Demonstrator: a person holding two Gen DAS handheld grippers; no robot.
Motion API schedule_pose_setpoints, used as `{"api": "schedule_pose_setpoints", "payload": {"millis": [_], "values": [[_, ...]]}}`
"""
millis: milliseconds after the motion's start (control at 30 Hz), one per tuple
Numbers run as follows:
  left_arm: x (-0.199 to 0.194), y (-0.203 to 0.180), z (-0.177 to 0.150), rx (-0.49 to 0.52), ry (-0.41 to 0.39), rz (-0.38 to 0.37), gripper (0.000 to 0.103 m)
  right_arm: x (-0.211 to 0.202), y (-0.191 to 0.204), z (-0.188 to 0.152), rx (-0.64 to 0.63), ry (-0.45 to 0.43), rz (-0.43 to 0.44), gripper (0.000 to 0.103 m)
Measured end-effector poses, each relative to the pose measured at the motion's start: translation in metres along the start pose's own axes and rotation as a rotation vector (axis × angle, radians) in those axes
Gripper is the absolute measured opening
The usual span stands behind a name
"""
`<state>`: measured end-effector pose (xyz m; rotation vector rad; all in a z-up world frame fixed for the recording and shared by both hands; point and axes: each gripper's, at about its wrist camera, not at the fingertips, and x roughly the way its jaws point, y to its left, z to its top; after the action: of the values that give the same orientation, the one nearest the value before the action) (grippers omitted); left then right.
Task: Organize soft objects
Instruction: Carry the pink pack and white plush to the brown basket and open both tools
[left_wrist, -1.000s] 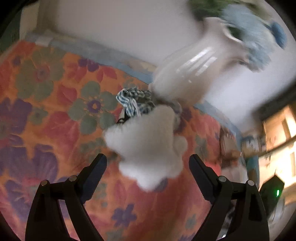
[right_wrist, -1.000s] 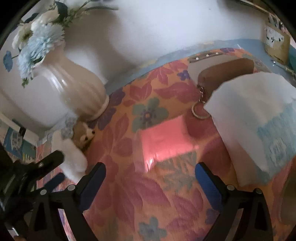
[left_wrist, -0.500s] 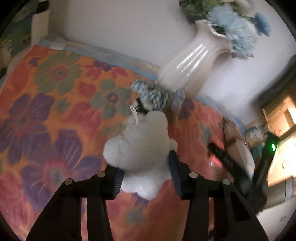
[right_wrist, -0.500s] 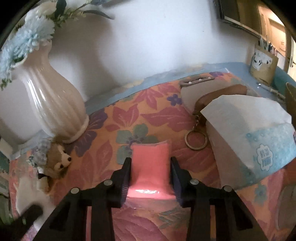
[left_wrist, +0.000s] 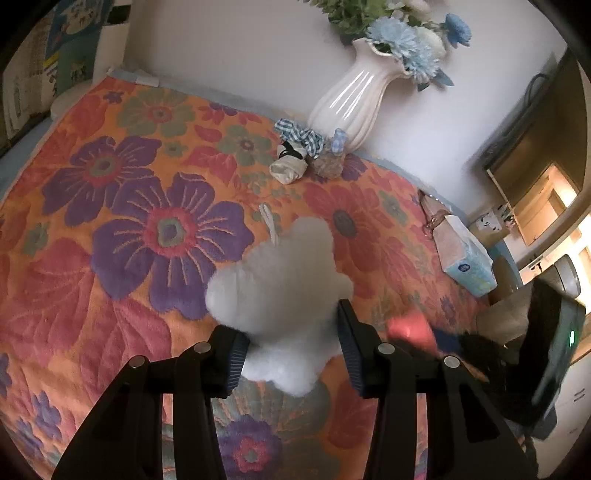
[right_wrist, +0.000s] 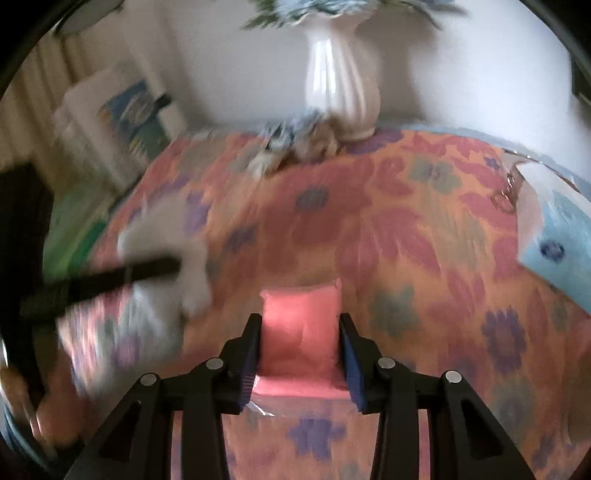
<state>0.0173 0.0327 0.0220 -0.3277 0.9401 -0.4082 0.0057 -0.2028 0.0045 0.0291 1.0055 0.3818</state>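
My left gripper (left_wrist: 291, 343) is shut on a fluffy white plush toy (left_wrist: 280, 291) and holds it above the floral bedspread (left_wrist: 129, 229). My right gripper (right_wrist: 300, 347) is shut on a small pink pillow (right_wrist: 299, 332), also lifted off the bedspread (right_wrist: 406, 258). The pink pillow shows blurred in the left wrist view (left_wrist: 408, 328), right of the plush. The white plush shows blurred in the right wrist view (right_wrist: 166, 240), at the left. A small brown plush with a blue checked cloth (left_wrist: 306, 155) lies by the vase base.
A white ribbed vase (left_wrist: 354, 99) with blue flowers stands against the back wall; it also shows in the right wrist view (right_wrist: 340, 85). A tissue pack (left_wrist: 465, 254) and a keyring (right_wrist: 504, 195) lie at the right. Boxes and books (left_wrist: 55, 74) stand at the left.
Both grippers closed, the left on the white plush, the right on the pink pillow, then lifted and pulled back from the vase. The right view swung left and is blurred.
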Motion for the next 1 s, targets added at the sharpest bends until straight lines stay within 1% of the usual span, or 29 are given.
{"api": "schedule_pose_setpoints", "payload": {"millis": [33,100,133,200,233,300,367,433,467,500,533,567,600,633,700,733,767,800,833,867,900,1000], "values": [[-0.002,0.001,-0.001,0.007,-0.008,-0.004,0.042,-0.003,-0.001,-0.005,-0.014,-0.002,-0.008,0.047],[-0.004,0.002,-0.007,0.018,-0.028,-0.014,0.043,-0.014,-0.004,-0.015,-0.007,0.008,-0.03,0.076],[-0.004,0.004,-0.008,0.013,-0.03,-0.019,0.043,-0.019,-0.008,-0.019,0.011,0.007,-0.049,0.081],[-0.006,0.006,-0.006,-0.001,-0.037,-0.045,0.044,-0.024,-0.015,-0.026,0.046,-0.002,-0.061,0.082],[-0.006,0.007,-0.005,-0.01,-0.038,-0.055,0.048,-0.025,-0.016,-0.03,0.065,0.0,-0.052,0.083],[-0.003,0.012,-0.006,-0.033,-0.023,-0.073,0.048,-0.032,-0.013,-0.036,0.092,-0.013,-0.047,0.086],[-0.002,0.014,-0.006,-0.046,-0.023,-0.073,0.048,-0.029,-0.008,-0.031,0.107,-0.006,-0.054,0.089],[-0.003,0.012,-0.007,-0.039,-0.029,-0.064,0.048,-0.023,0.002,-0.026,0.11,-0.004,-0.071,0.089],[-0.003,0.011,-0.007,-0.036,-0.031,-0.058,0.049,-0.019,0.006,-0.023,0.103,-0.002,-0.089,0.089],[-0.002,0.011,-0.007,-0.034,-0.031,-0.054,0.051,-0.016,0.011,-0.022,0.087,-0.003,-0.111,0.088],[-0.002,0.011,-0.007,-0.035,-0.031,-0.053,0.051,-0.011,0.017,-0.02,0.067,-0.004,-0.142,0.086],[-0.002,0.011,-0.006,-0.038,-0.032,-0.051,0.052,-0.009,0.022,-0.02,0.047,-0.009,-0.169,0.077],[-0.001,0.012,-0.006,-0.043,-0.032,-0.054,0.058,-0.006,0.026,-0.02,0.026,-0.012,-0.192,0.069],[-0.002,0.013,-0.006,-0.047,-0.036,-0.064,0.066,-0.005,0.031,-0.02,0.0,-0.017,-0.21,0.065],[-0.002,0.014,-0.005,-0.051,-0.047,-0.048,0.067,-0.007,0.038,-0.021,-0.036,-0.031,-0.197,0.045],[-0.002,0.014,-0.005,-0.052,-0.046,-0.044,0.067,-0.007,0.04,-0.022,-0.045,-0.036,-0.196,0.045],[-0.001,0.013,-0.004,-0.049,-0.046,-0.038,0.066,-0.008,0.041,-0.022,-0.054,-0.039,-0.2,0.044],[-0.001,0.012,-0.004,-0.047,-0.048,-0.027,0.062,-0.008,0.043,-0.023,-0.061,-0.042,-0.199,0.043],[-0.001,0.011,-0.004,-0.047,-0.048,-0.011,0.054,-0.009,0.043,-0.023,-0.063,-0.044,-0.193,0.043],[-0.001,0.011,-0.004,-0.047,-0.045,-0.011,0.048,-0.01,0.044,-0.023,-0.065,-0.047,-0.182,0.042],[0.0,0.012,-0.003,-0.048,-0.036,-0.028,0.041,-0.012,0.044,-0.024,-0.065,-0.049,-0.172,0.042],[-0.007,0.014,-0.004,-0.061,-0.061,-0.047,0.039,-0.018,0.044,-0.027,-0.068,-0.059,-0.152,0.042]]}}
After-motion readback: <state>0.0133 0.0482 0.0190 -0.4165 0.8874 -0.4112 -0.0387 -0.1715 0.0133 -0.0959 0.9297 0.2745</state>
